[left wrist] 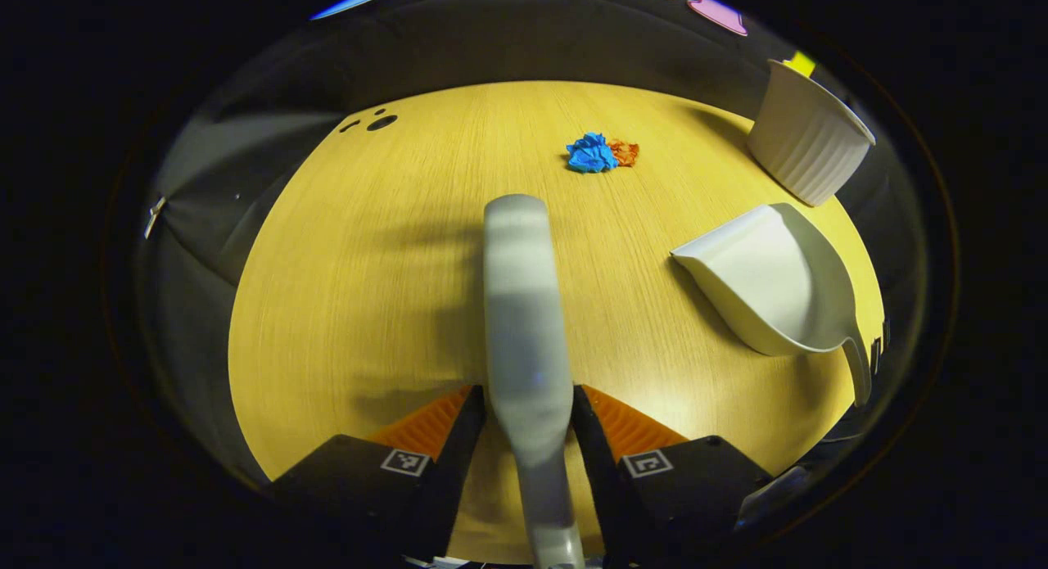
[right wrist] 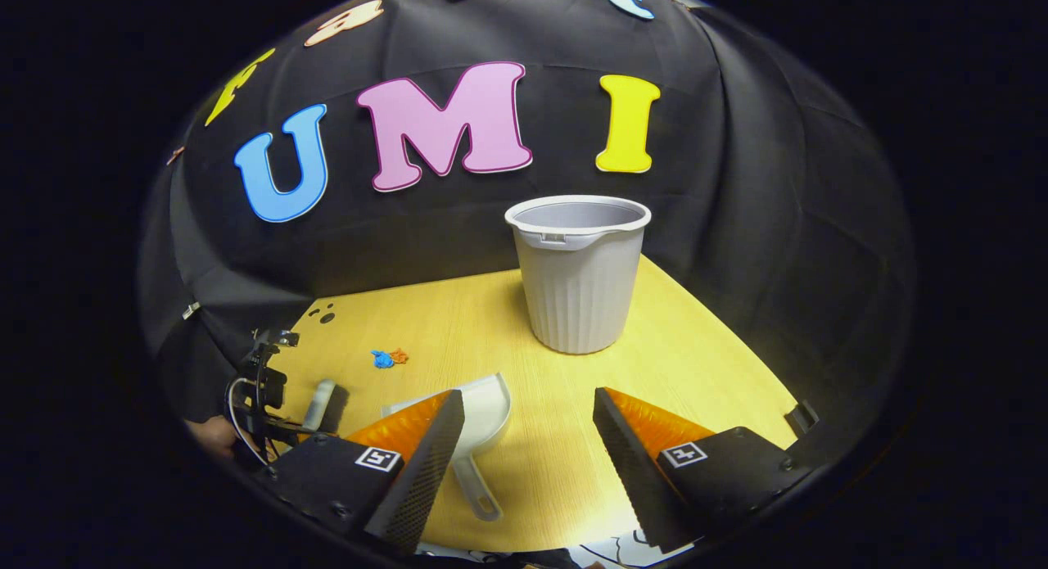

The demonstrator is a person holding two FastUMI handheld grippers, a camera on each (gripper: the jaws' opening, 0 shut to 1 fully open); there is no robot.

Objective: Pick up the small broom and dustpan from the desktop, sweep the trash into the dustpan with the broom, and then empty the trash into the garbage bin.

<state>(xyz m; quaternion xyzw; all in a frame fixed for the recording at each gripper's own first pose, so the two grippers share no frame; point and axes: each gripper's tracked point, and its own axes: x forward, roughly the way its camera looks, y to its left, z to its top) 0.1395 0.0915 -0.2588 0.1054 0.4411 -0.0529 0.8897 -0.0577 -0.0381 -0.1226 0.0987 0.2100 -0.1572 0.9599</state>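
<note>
Left gripper point(left wrist: 528, 413) clamped on the small broom point(left wrist: 524, 307), both fingers pressed to the grey handle, broom sticking forward over the wooden desktop point(left wrist: 368, 291) and casting a shadow to its left. Crumpled trash ahead of the broom tip: blue wad point(left wrist: 591, 153) touching an orange wad point(left wrist: 624, 151), well apart from the broom. Dustpan point(left wrist: 770, 278) lying on the desktop off to the right in left gripper view, mouth toward the trash, handle pointing back toward the table edge. White ribbed garbage bin point(left wrist: 806, 135) upright beyond the dustpan, near the far right edge. Right gripper point(right wrist: 528, 438) fingers wide apart, holding nothing, hovering above the desktop. In right gripper view: dustpan handle just beside the left finger, pan partly hidden behind that finger; bin straight ahead, rim up; trash small at left.
</note>
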